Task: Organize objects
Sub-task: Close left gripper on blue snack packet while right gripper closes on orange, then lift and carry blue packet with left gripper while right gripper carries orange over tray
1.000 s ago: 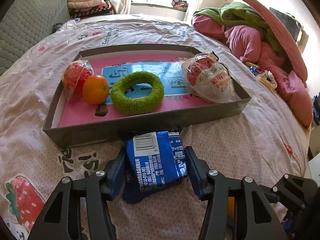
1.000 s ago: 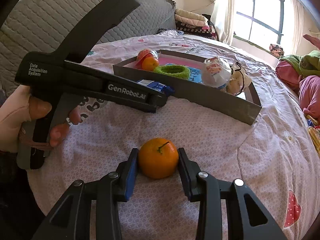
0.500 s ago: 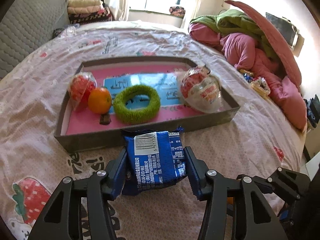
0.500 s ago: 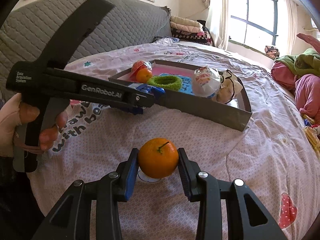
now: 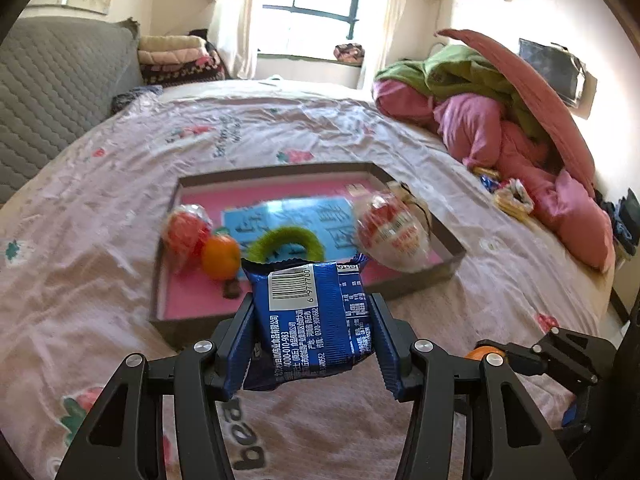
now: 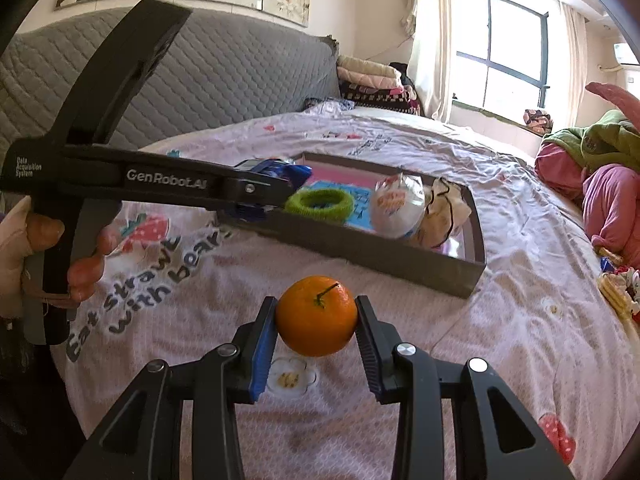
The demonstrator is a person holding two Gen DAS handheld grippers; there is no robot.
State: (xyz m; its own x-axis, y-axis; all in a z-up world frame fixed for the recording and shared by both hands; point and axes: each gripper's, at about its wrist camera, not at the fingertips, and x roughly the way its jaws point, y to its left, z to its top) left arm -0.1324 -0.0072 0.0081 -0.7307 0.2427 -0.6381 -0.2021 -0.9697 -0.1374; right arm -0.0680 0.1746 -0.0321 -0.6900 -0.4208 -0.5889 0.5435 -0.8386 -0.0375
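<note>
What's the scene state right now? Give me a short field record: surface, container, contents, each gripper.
surface: bed with pink printed sheet
container: shallow grey tray, pink inside, lying on the bed
tray contents: green ring, orange in the tray, red ball in clear wrap, white wrapped ball
left gripper: shut on blue snack packet, at the tray's near edge
right gripper: shut on held orange, above the sheet, short of the tray

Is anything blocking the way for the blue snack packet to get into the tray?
Only the tray's near wall. The blue snack packet, gripped in the left tool, looks lifted above it. Inside, the green ring and orange lie just past that wall.
</note>
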